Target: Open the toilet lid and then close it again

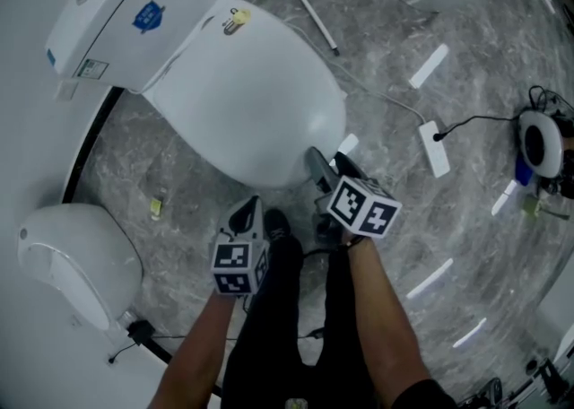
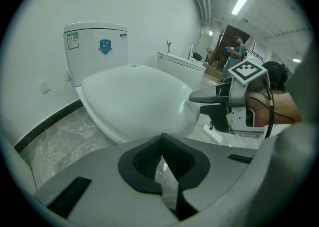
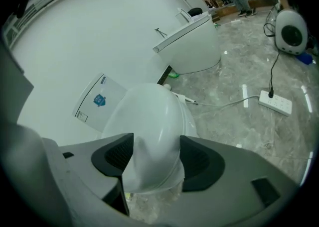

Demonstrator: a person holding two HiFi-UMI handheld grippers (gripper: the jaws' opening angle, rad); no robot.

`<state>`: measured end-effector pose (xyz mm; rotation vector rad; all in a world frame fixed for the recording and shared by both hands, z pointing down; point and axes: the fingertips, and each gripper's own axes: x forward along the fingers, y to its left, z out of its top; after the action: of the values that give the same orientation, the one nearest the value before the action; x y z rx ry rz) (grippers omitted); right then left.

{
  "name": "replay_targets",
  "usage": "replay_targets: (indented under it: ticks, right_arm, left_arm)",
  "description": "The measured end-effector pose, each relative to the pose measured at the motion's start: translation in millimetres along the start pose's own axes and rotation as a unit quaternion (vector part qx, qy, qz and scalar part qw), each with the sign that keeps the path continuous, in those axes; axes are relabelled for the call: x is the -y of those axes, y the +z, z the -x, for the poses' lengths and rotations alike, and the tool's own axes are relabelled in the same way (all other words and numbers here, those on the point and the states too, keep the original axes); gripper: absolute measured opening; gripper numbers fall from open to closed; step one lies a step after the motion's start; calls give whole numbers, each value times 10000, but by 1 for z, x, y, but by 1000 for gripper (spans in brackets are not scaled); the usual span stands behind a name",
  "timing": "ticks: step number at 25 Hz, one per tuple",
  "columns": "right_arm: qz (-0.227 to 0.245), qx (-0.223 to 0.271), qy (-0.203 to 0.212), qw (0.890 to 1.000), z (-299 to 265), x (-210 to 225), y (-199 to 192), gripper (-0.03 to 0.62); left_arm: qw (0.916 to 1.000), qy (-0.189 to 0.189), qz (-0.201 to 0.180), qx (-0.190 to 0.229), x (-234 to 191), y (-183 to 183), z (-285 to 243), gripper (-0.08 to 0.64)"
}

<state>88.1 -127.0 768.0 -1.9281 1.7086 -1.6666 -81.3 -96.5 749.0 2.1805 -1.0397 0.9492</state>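
Holds the left gripper [image 1: 247, 216] nearest, at 6 o'clock in the head view, jaws drawn together on nothing and short of the toilet. Has the right gripper [image 1: 327, 168] just beyond, at 1 o'clock from the left one, spread as wide as can be, with one jaw above and one below the front rim of the toilet lid [image 1: 251, 102]. Straddles that rim with no clear squeeze on it. Finds the toilet lid lying flat and shut, stretching from that rim away toward 11 o'clock, back end against the tank [image 1: 126, 13]. Calls, by judgement, for closing the right gripper, much the nearer one, on the rim, then swinging it up and back toward 11 o'clock, along that long line.
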Motion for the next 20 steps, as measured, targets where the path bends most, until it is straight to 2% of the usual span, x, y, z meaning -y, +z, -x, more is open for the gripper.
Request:
replay_targets:
  ticks: [2, 6, 10, 20]
  right_arm:
    - [-105, -120, 60, 9999, 1, -2, -3, 298]
    - [-250, -59, 34, 9997, 5, -6, -2, 298]
    - [-286, -48, 89, 9995, 10, -13, 2, 298]
    - [-113, -70, 349, 9993, 40, -45, 19, 298]
  left_arm:
    - [10000, -43, -13, -40, 4, -1, -1, 6]
    - [9996, -182, -159, -153, 15, -6, -1, 6]
    - [9992, -299, -92, -264, 20, -10, -3, 6]
    - [9975, -638, -76, -288, 50, 0, -5, 6]
